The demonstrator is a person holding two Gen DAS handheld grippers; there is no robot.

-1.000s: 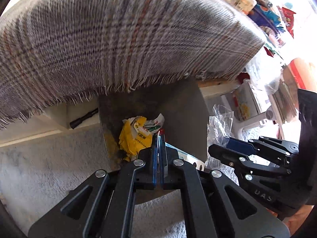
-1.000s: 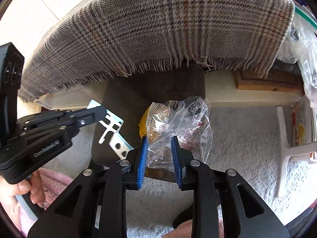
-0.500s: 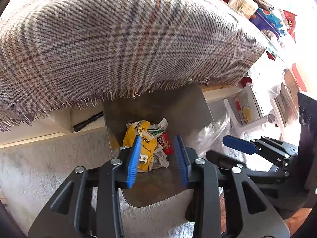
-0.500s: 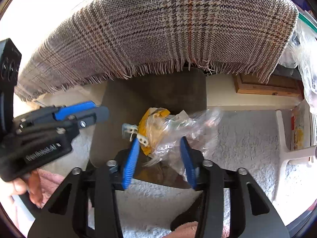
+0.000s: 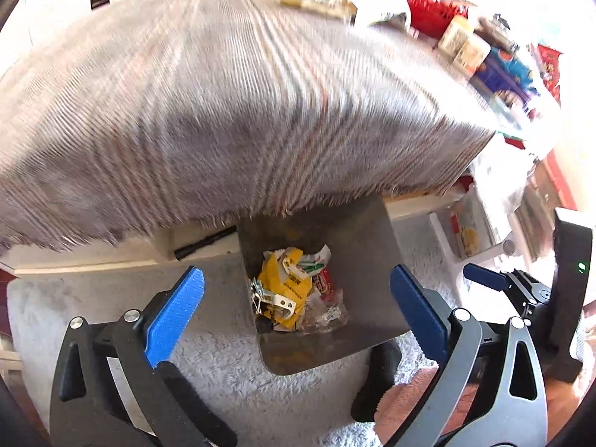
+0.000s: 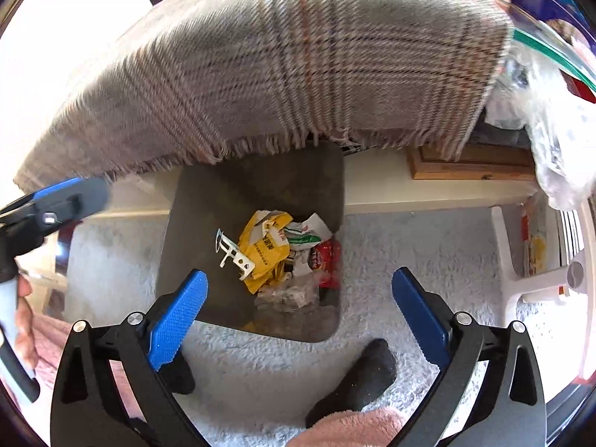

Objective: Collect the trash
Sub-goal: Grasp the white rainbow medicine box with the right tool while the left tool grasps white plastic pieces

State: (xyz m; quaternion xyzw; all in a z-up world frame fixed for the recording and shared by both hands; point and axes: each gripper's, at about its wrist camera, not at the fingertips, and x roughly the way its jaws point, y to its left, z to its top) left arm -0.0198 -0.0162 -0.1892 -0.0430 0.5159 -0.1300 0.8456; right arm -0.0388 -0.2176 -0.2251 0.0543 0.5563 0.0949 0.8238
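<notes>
A grey trash bin (image 5: 357, 246) (image 6: 208, 223) stands on the rug under the table's edge. Inside lie a yellow wrapper (image 5: 287, 283) (image 6: 264, 249), a white plastic piece (image 5: 275, 300) (image 6: 231, 253), a clear plastic bag (image 5: 324, 313) (image 6: 290, 294) and a red wrapper (image 6: 327, 257). My left gripper (image 5: 296, 273) hovers above the bin, jaws opening wide, nothing between them. My right gripper (image 6: 298, 275) hangs over the bin too, jaws opening, empty. Each shows in the other's view: the right gripper (image 5: 484, 275) at the right, the left gripper (image 6: 63, 193) at the left.
A plaid cloth (image 5: 223, 111) (image 6: 298, 74) with a fringed edge drapes the table above the bin. Packets and boxes (image 5: 465, 44) crowd its far right. The floor has a white shaggy rug (image 5: 208, 365). A foot in a dark sock (image 6: 357, 376) stands near the bin; a white stand (image 6: 540, 283) is at the right.
Both grippers went from shut to wide open and rose. The white plastic piece left the left gripper and the clear bag left the right one; both now lie in the bin.
</notes>
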